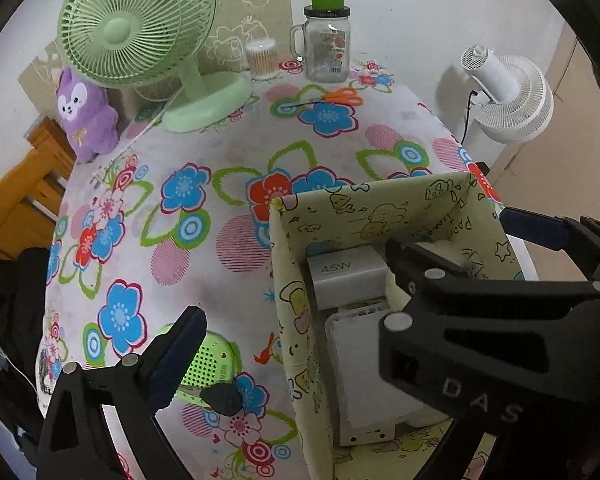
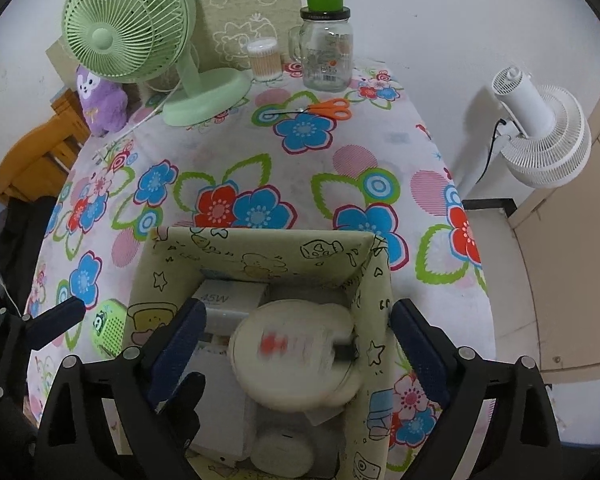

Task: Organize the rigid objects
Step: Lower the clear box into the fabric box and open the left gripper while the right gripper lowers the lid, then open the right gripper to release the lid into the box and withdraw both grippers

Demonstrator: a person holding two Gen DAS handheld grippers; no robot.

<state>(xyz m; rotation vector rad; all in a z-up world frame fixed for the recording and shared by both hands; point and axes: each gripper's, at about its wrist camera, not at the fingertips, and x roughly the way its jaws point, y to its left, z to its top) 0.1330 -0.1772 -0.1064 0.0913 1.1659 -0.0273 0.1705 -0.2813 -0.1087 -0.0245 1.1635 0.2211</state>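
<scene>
A cartoon-print storage box (image 2: 260, 250) stands on the flowered tablecloth (image 2: 260, 152). In it lie a white 45W charger box (image 2: 228, 300), a white flat device (image 1: 364, 376) and a round cream object (image 2: 296, 356), blurred by motion, between the fingers of my open right gripper (image 2: 296, 354). My right gripper also shows in the left wrist view (image 1: 452, 240) over the box (image 1: 380, 208). My left gripper (image 1: 348, 280) is open, its left finger (image 1: 180, 356) over a green speaker (image 1: 208, 364) outside the box. The speaker (image 2: 108, 332) lies left of the box.
At the table's far edge stand a green desk fan (image 2: 140, 40), a purple plush toy (image 2: 100, 96), a cotton-swab tub (image 2: 264, 60), a glass jar mug with a green lid (image 2: 326, 44) and orange scissors (image 2: 324, 108). A white fan (image 2: 540, 128) stands right of the table.
</scene>
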